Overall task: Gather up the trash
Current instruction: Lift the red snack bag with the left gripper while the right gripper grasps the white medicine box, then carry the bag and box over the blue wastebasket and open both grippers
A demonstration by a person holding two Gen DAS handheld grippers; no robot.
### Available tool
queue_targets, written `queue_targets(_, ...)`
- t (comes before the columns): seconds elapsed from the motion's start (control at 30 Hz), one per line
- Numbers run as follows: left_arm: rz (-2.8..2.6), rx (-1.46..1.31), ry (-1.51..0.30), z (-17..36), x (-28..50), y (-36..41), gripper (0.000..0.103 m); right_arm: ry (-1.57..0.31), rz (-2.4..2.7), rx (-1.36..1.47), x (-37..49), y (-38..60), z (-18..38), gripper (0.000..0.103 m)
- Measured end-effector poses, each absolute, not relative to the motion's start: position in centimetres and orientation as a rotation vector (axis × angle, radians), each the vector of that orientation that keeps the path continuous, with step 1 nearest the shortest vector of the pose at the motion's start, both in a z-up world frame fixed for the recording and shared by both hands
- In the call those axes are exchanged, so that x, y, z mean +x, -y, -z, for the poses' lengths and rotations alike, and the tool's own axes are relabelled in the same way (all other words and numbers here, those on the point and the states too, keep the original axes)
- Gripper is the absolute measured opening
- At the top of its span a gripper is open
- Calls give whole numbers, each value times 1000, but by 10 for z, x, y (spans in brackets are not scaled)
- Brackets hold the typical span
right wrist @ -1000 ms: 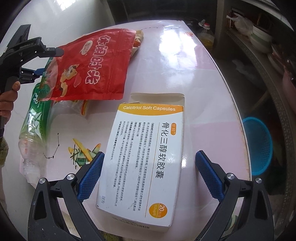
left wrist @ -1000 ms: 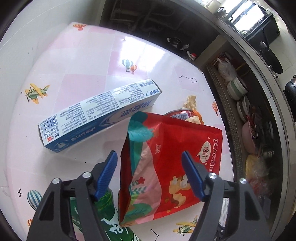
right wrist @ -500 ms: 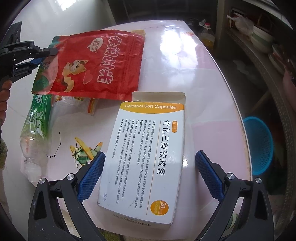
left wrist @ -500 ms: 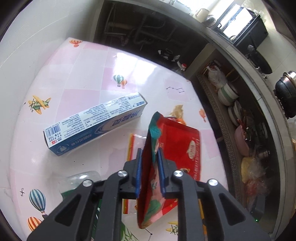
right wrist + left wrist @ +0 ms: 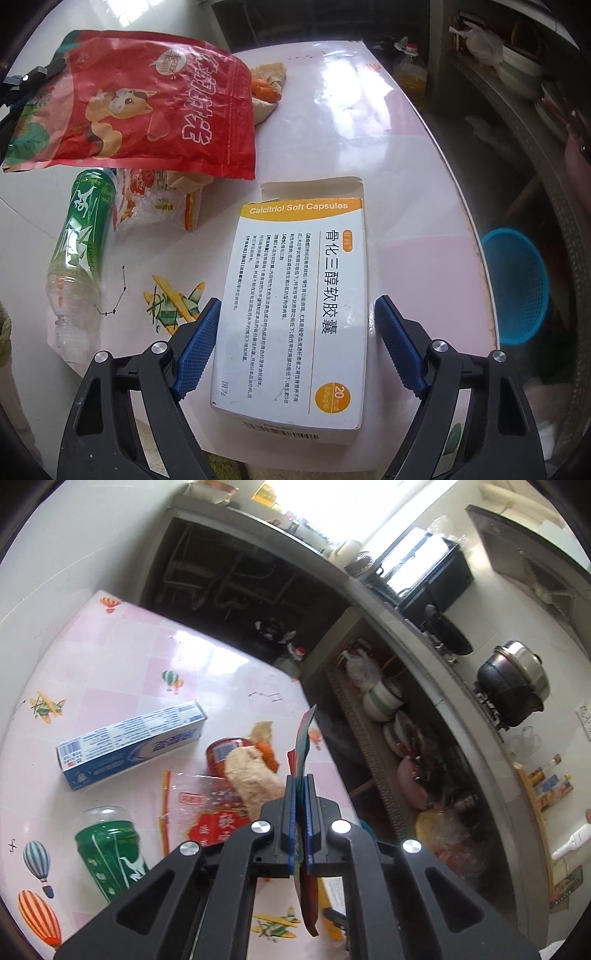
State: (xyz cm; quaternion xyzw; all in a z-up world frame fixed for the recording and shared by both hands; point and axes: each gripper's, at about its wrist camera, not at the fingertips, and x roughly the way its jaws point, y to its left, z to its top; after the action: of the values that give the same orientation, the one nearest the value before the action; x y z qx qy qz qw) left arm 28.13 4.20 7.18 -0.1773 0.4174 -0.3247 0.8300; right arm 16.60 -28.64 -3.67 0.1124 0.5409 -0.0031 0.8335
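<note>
My left gripper (image 5: 300,786) is shut on the edge of a red snack bag (image 5: 303,738) and holds it lifted above the table; the bag shows broadside in the right wrist view (image 5: 147,107). My right gripper (image 5: 295,332) is open, its fingers on either side of a white and orange medicine box (image 5: 299,295) lying flat near the table's front edge. On the table also lie a blue toothpaste box (image 5: 129,744), a green plastic bottle (image 5: 110,856), a clear snack wrapper (image 5: 207,812), a red can (image 5: 225,753) and food scraps (image 5: 251,771).
A blue basket (image 5: 517,284) stands on the floor to the right of the table (image 5: 369,129). Shelves with bowls (image 5: 384,701) and a counter with a pot (image 5: 513,686) lie beyond the table's right edge. A white wall runs on the left.
My left gripper shut on the red bag, then lifted it off the pile, uncovering the wrapper, can and scraps. My right gripper moved slightly forward around the medicine box.
</note>
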Motion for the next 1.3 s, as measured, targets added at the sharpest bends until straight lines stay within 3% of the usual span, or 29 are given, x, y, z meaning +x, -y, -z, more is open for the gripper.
queue_targets(0.37,789,-419,-813,-92,256,-30,3,-1122,31,286,164,299,31,68)
queue_targets(0.83,843,-420,-771,-114,252,-7,3,-1037,85,403,147,343,11,66)
queue_targets(1.3,928,-313,-777,-110,234,95,3,-987,253,507,101,430,13,66)
